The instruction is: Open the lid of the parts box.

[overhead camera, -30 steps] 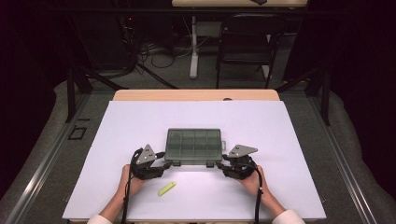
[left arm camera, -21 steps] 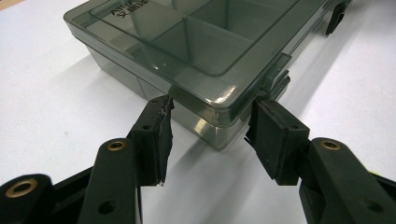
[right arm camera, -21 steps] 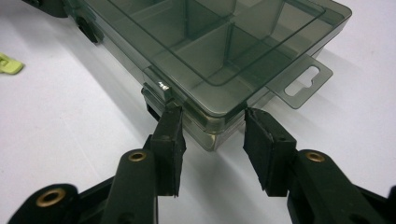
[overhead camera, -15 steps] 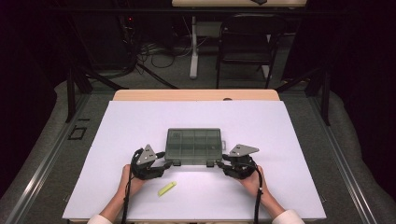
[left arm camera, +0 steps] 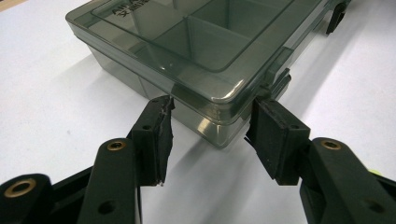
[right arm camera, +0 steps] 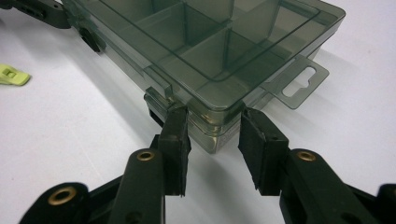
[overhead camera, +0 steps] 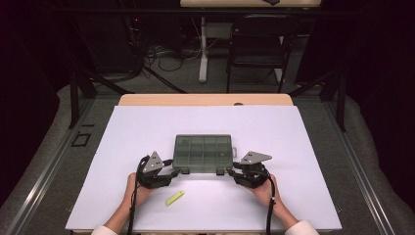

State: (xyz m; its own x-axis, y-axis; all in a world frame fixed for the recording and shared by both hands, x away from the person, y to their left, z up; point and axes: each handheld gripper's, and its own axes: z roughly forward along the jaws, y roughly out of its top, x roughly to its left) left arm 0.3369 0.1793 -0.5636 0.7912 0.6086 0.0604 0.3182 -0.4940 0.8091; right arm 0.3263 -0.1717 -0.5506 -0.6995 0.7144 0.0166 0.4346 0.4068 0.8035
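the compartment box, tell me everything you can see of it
The compartment box is a flat rectangular organiser of smoky translucent grey plastic. Its clear lid is shut, and dividers underneath split it into compartments that look empty. A hang tab with a slot sticks out of its right end, and small latches sit on the near long edge. It lies flat on the white table. The left gripper and right gripper, both open, straddle its two near corners; contact cannot be confirmed.

One lidded grey compartment box point(overhead camera: 203, 152), one small yellow-green piece point(overhead camera: 174, 198), two claws: left claw point(overhead camera: 172, 173), right claw point(overhead camera: 231, 172)
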